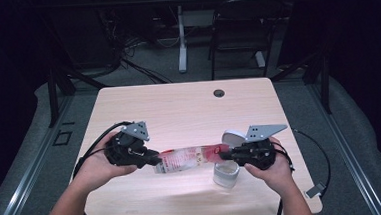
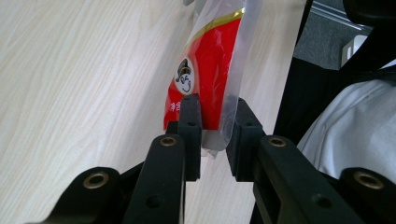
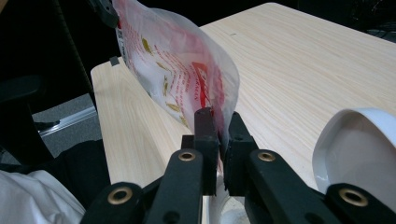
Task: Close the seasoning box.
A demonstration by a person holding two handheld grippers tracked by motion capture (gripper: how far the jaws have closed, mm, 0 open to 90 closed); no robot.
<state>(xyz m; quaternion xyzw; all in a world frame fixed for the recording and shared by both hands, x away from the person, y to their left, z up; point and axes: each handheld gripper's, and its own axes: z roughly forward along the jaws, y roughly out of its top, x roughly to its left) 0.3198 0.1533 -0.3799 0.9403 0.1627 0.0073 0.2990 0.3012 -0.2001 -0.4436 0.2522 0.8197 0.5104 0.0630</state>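
Note:
A red and clear plastic snack packet hangs stretched above the table between both grippers. My left gripper is shut on its left end; in the left gripper view the packet sits pinched between the black jaws of the left gripper. My right gripper is shut on the opposite end, where the packet bulges away from the right gripper. A clear round jar stands on the table right under the right gripper. Its white lid lies just behind, seen large as the lid.
The light wooden table has a cable hole near its far edge. Cables trail from both grippers off the table's sides. A black chair and a desk leg stand on the floor beyond the table.

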